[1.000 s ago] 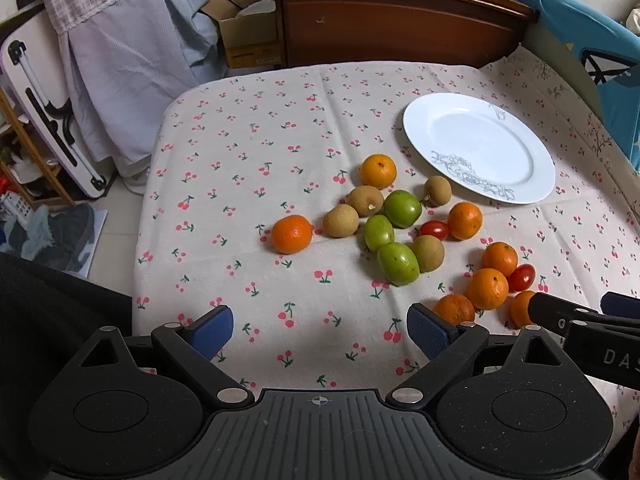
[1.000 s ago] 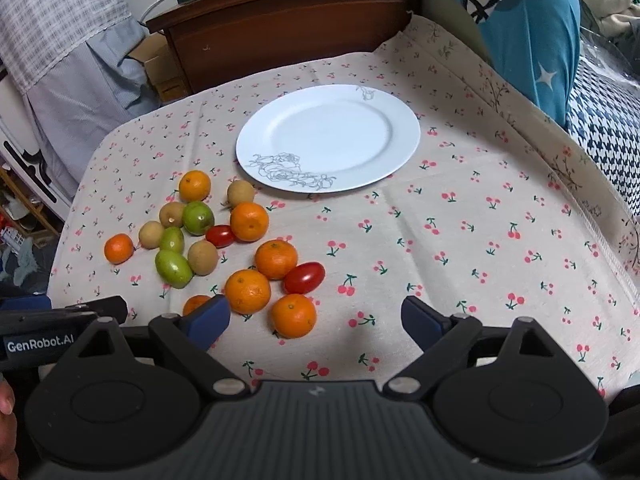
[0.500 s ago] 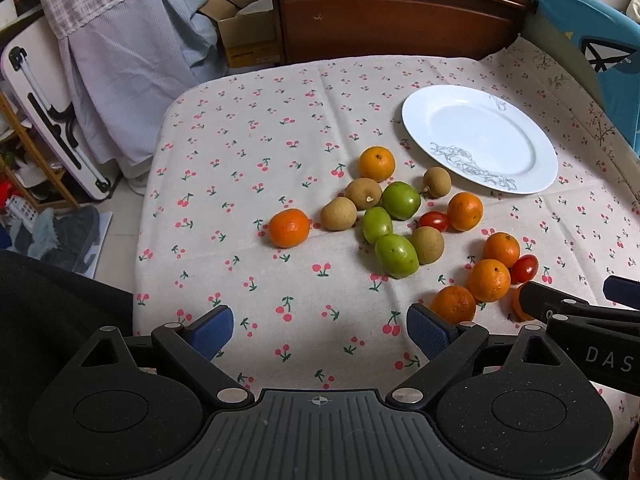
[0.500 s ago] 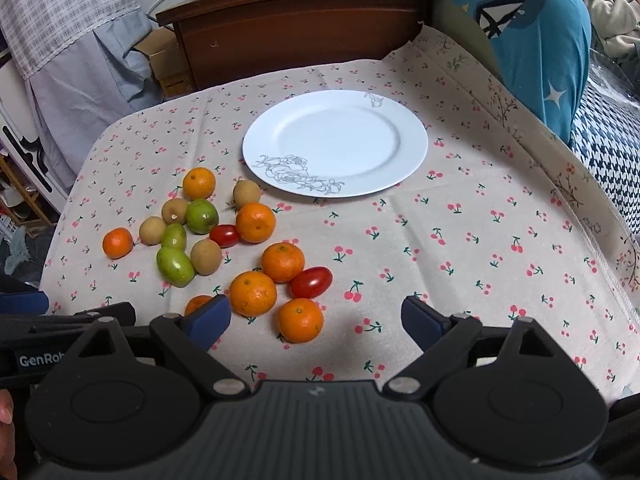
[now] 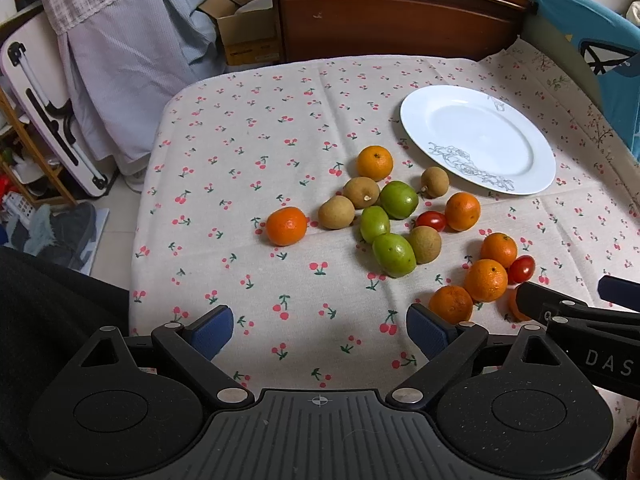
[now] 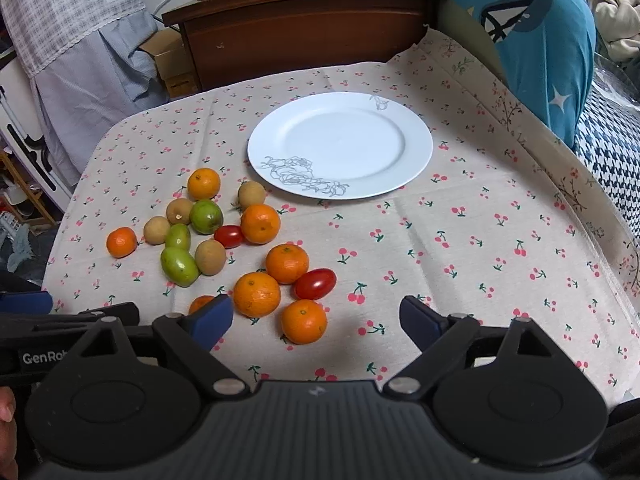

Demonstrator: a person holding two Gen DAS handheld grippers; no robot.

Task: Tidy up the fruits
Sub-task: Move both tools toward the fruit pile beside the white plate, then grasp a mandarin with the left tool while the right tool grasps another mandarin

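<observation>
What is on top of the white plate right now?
Nothing lies on the white plate; only its printed grey flower pattern shows. All the fruit, such as the nearest orange, sits on the cherry-print cloth beside it. What is under the plate is hidden.

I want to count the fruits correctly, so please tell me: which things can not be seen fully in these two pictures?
- Left wrist view: one orange fruit is mostly hidden behind the right gripper's finger.
- Right wrist view: another orange fruit is half hidden behind the right gripper's own blue pad.
- Right wrist view: the left gripper is cut off by the frame's left edge; its jaws are not shown.
</observation>
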